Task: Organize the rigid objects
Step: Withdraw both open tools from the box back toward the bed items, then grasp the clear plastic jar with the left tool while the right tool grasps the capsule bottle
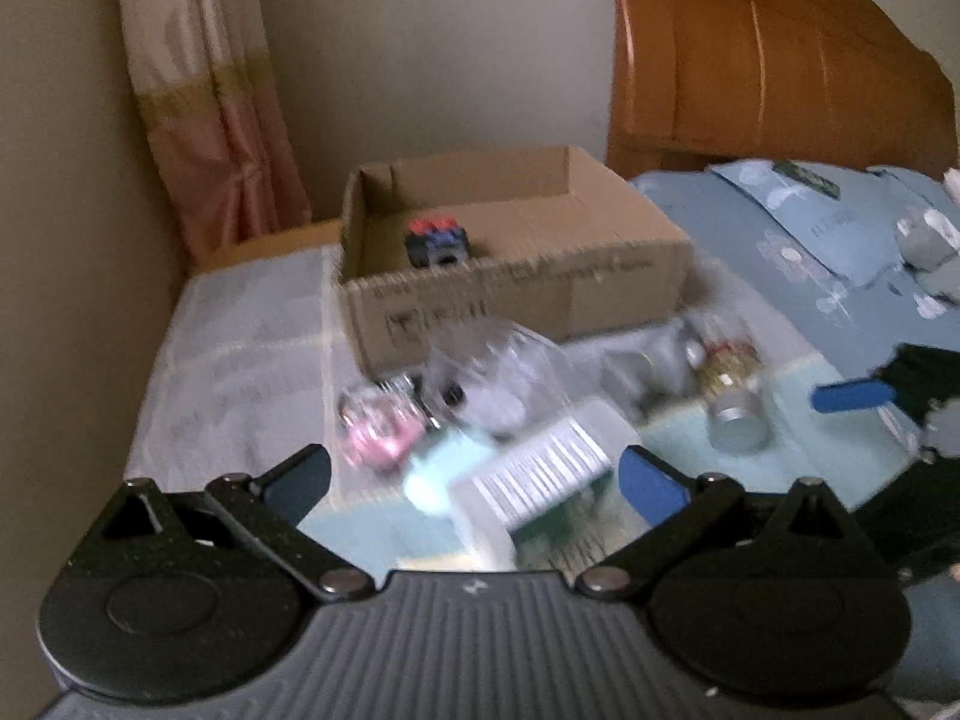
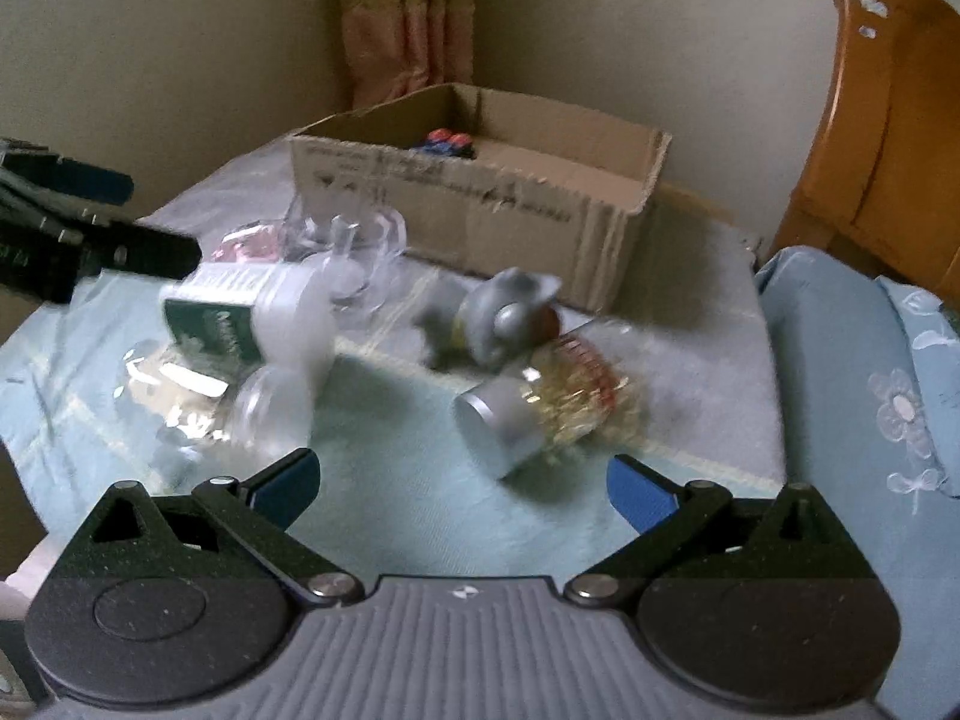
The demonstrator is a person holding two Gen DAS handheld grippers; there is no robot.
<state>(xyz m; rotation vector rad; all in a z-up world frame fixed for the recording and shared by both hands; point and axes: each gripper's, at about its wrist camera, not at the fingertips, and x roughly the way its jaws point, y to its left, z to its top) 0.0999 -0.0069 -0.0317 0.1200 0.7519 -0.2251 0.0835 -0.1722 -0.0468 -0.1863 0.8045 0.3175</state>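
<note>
The right gripper (image 2: 462, 480) hovered, jaws apart and empty, near a toppled silver-capped jar (image 2: 540, 414). Probably glass: smooth, breakable, best gripped across its body.

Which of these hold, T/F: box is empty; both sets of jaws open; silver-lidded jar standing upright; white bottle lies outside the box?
1. The cardboard box is empty. False: a small red-and-blue toy sits inside it.
2. Left gripper and right gripper both have open jaws, holding nothing. True.
3. The silver-lidded jar stands upright. False: it lies on its side on the cloth.
4. The white bottle lies outside the box. True.
</note>
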